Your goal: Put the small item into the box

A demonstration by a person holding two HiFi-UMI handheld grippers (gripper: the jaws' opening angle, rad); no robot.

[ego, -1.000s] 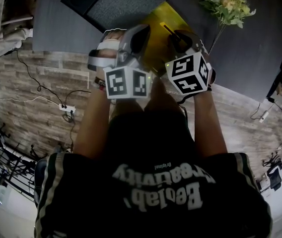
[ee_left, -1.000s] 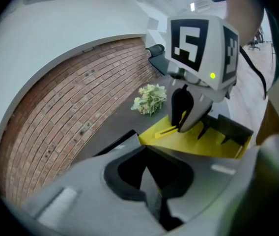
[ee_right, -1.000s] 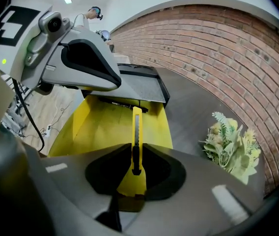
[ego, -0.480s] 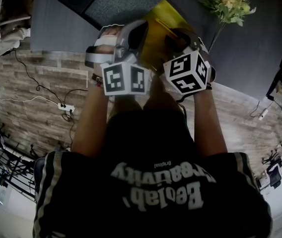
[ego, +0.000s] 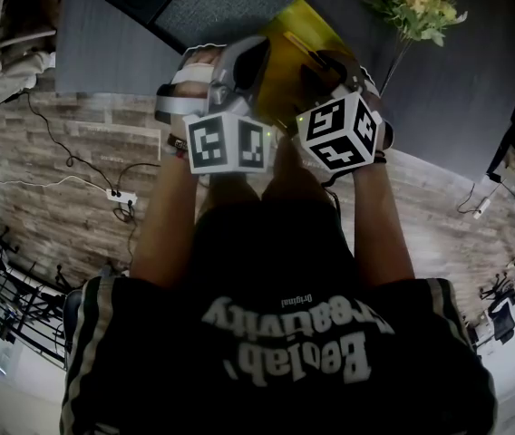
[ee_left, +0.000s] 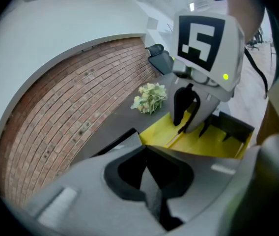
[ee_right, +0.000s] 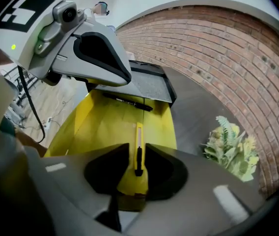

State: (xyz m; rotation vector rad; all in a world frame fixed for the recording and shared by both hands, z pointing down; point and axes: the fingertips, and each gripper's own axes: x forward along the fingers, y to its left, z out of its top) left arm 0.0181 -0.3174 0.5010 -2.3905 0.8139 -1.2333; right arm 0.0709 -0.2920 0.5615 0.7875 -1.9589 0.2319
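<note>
Knife btwn R jaws, over the box
Your R gripper (ee_right: 138,149) is opening, knife (ee_right: 138,163) btwn its jaws above the box (ee_right: 102,124); L gripper (ee_left: 147,154) jaws together, empty.

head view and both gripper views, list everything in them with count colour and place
box: one, yellow, open, on the table
utility knife: one, yellow, black slider, between the right gripper's jaws, over the box
pen: one, black, far end of the box
flowers: one bunch, pale yellow and green, table's right side
mat: one, grey, black border, beyond the box
table: one, dark grey
power strip: one, white, wood floor
left gripper: one, grey, jaws together, empty, above the box
right gripper: one, grey, jaws opening around the knife
</note>
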